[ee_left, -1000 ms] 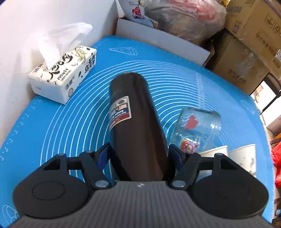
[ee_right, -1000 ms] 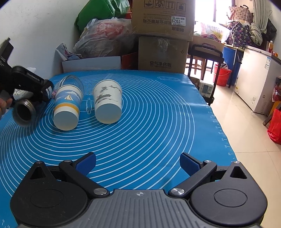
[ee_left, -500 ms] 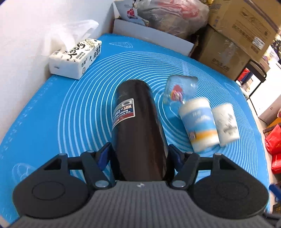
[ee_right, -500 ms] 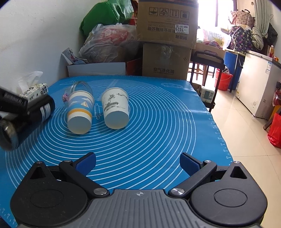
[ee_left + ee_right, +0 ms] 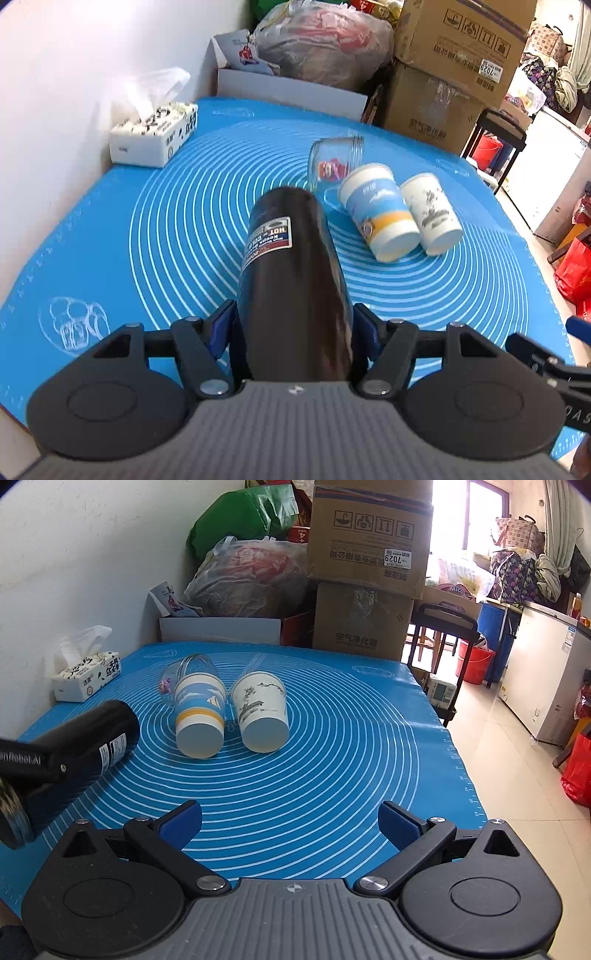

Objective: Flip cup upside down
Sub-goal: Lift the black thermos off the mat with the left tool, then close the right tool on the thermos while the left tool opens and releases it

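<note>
My left gripper [image 5: 291,325] is shut on a black insulated cup [image 5: 291,273], held on its side above the blue mat [image 5: 110,258]. The black cup also shows at the left in the right wrist view [image 5: 74,746], pointing up and right. Three cups lie on their sides mid-mat: a clear glass [image 5: 334,162], a blue and white paper cup [image 5: 378,216] and a white paper cup [image 5: 430,214]. My right gripper [image 5: 290,821] is open and empty over the mat's near edge.
A tissue box [image 5: 155,136] stands at the mat's back left by the wall. Cardboard boxes [image 5: 369,572], a white box [image 5: 288,88] and plastic bags [image 5: 251,579] crowd the far edge. The mat's right edge [image 5: 458,760] drops to the floor.
My left gripper has swung back and up with the black cup, so the three lying cups now sit farther ahead of it. The right gripper has stayed open and shifted a little.
</note>
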A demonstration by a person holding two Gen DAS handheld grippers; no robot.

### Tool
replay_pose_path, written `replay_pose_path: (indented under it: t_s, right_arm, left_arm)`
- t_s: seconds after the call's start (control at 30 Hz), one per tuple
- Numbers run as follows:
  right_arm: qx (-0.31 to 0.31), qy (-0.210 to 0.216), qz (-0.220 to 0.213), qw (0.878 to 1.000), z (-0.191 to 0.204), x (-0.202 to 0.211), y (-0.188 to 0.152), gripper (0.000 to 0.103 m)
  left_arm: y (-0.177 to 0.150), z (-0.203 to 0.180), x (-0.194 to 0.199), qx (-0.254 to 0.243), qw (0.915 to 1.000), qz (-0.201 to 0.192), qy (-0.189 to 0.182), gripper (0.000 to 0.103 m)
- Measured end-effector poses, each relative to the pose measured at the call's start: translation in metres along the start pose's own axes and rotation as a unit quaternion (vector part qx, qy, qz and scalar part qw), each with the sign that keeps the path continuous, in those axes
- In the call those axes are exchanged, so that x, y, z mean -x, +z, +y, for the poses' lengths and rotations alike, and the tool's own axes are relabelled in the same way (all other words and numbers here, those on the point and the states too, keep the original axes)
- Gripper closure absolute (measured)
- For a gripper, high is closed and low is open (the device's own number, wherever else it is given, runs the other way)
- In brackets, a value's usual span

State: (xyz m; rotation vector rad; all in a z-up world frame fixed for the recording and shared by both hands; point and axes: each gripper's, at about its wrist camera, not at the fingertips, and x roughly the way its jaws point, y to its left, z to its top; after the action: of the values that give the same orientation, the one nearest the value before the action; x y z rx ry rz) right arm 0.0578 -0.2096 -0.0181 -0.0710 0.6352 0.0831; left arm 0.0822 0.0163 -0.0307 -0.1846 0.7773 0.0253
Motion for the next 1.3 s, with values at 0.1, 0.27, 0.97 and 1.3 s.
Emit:
replay_pose_path:
  t_s: [0.1, 0.27, 0.97, 1.3]
  right_arm:
    - [0.003, -0.003, 0.002, 1.000, 0.002, 0.000, 0.000, 0.000]
    - [0.010, -0.005, 0.010, 1.000, 0.007, -0.003, -0.001, 0.000]
    - [-0.001, 0.067, 0.051, 0.996, 0.030, -0.006, 0.029, 0.000]
    - [0.033, 0.144, 0.094, 0.985, 0.092, -0.026, 0.083, 0.000]
  left_arm:
    - [-0.005, 0.004, -0.006, 0.008, 0.9998, 0.017, -0.005, 0.035]
    - [-0.012, 0.010, -0.014, 0.014, 0.9992, 0.034, -0.015, 0.035]
    - [0.008, 0.016, 0.011, -0.005, 0.9998, 0.014, -0.013, 0.019]
    - [0.031, 0.070, 0.032, 0.013, 0.9990, -0.017, 0.038, 0.014]
